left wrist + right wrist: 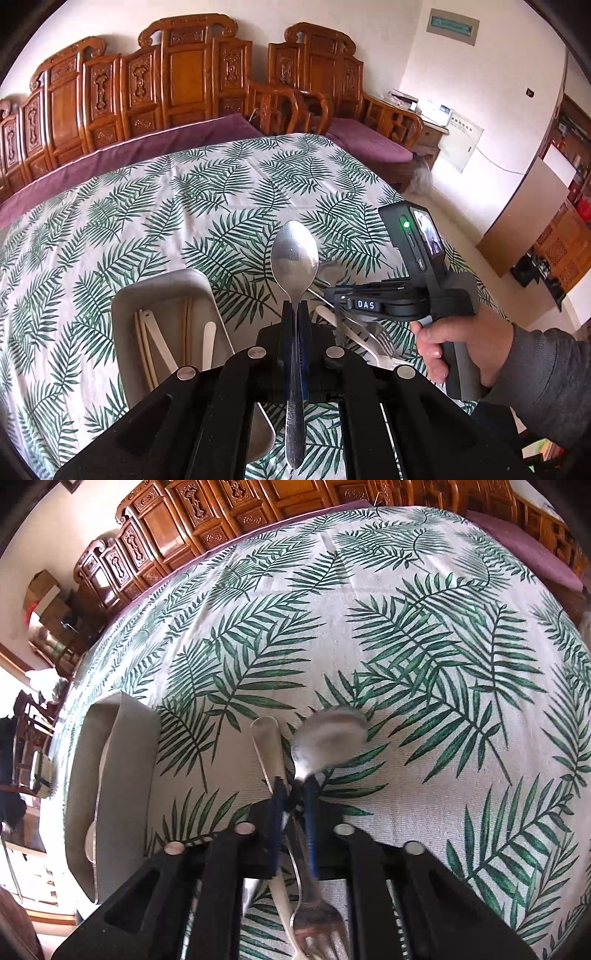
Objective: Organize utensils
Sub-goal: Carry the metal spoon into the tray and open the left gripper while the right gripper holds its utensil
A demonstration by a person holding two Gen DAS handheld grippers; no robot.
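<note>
Utensils sorted so far lie in the shallow grey rectangular tray point(125, 299) on the desk point(147, 206), which is draped in a white cloth printed with green palm fronds: several pale cream plastic pieces and a pair of light wooden chopsticks point(188, 332) rest lengthwise inside it. Left of the task, by this view, is a loose cluster just right of the tray, comprising a polished steel fork point(384, 341), white plastic cutlery point(369, 350) and at least one more steel handle point(267, 746).

The left hand-held gripper point(295, 314) is fully closed on the neck of a long polished steel tablespoon point(294, 258), lifted clear of the desk. Its long axis runs along the gripper's fingers, bowl pointing forward and away, handle end trailing back beneath the camera. It sits between tray and cluster, not yet over the tray.

The right hand-held gripper point(293, 794), held in a person's hand point(454, 347), is down in the cluster with its blue pads nearly together, pinched on the stem of a second steel spoon point(332, 734). That spoon's bowl is motion-blurred and points away; whether it has left the cloth cannot be told. Beneath the gripper the fork lies tines toward the camera.

Judged progress: partway, with two spoons in hand and several pieces unsorted.
</note>
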